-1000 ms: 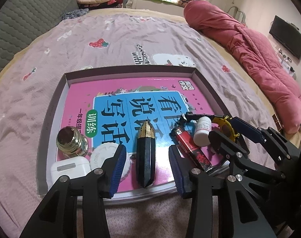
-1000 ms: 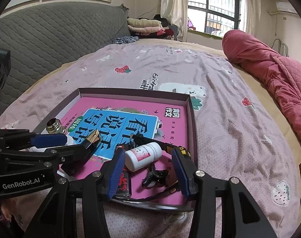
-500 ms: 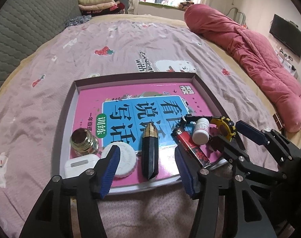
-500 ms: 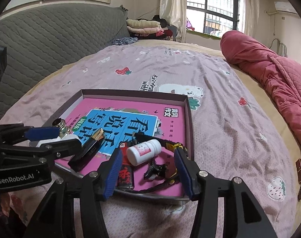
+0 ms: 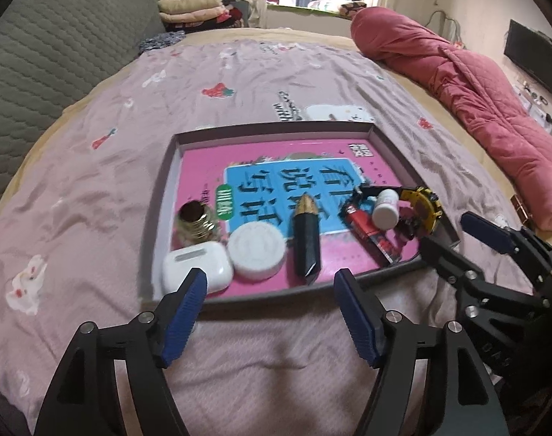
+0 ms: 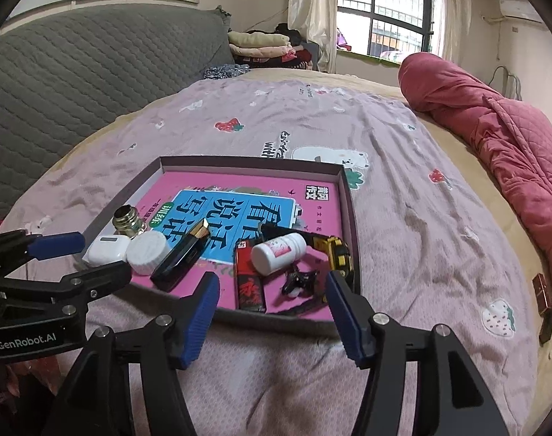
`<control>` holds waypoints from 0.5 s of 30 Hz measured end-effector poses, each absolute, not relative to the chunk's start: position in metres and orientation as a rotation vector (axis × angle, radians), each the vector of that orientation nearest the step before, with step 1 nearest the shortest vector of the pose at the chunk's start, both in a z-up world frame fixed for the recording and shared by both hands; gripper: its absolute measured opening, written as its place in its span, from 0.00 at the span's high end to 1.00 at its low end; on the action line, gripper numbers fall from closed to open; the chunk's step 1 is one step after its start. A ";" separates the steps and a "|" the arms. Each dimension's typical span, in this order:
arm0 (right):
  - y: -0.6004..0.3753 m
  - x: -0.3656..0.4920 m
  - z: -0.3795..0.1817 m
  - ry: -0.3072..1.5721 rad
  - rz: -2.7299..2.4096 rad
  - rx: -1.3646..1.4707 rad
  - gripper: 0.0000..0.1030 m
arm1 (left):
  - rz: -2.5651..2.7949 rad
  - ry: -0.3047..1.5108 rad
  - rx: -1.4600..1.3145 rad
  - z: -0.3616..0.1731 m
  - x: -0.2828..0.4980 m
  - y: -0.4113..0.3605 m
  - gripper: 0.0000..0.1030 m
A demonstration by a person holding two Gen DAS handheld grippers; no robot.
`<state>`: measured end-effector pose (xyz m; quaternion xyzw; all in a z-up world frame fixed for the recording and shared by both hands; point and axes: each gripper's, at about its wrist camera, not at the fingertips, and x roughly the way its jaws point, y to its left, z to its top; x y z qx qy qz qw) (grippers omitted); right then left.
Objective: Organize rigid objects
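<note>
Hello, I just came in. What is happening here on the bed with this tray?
A person holds two grippers over a bed, sorting small things into a shallow tray. The left gripper and the right gripper have just been opening their jaws, and nothing is between them. In the tray, on a pink book, lie a black pen, a red lighter, a white bottle, an earbud case and a white cap.

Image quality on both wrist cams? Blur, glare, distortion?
Left wrist: motion-smeared, white earbud case and pink book's print soft, window blown out. Right wrist: sharper, white pill bottle label still unreadable, window overexposed. Both: strong fisheye bending, dark corner vignette.
</note>
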<state>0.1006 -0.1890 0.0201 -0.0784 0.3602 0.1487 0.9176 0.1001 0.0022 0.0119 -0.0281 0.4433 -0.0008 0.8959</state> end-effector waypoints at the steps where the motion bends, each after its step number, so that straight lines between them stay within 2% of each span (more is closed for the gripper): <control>1: -0.189 0.098 0.021 0.743 0.305 -0.156 0.42 | 0.011 0.915 -0.055 0.013 0.097 0.004 0.28; 15: -0.187 0.058 0.022 0.781 0.286 -0.122 0.42 | 0.141 0.901 -0.062 0.017 0.060 0.027 0.28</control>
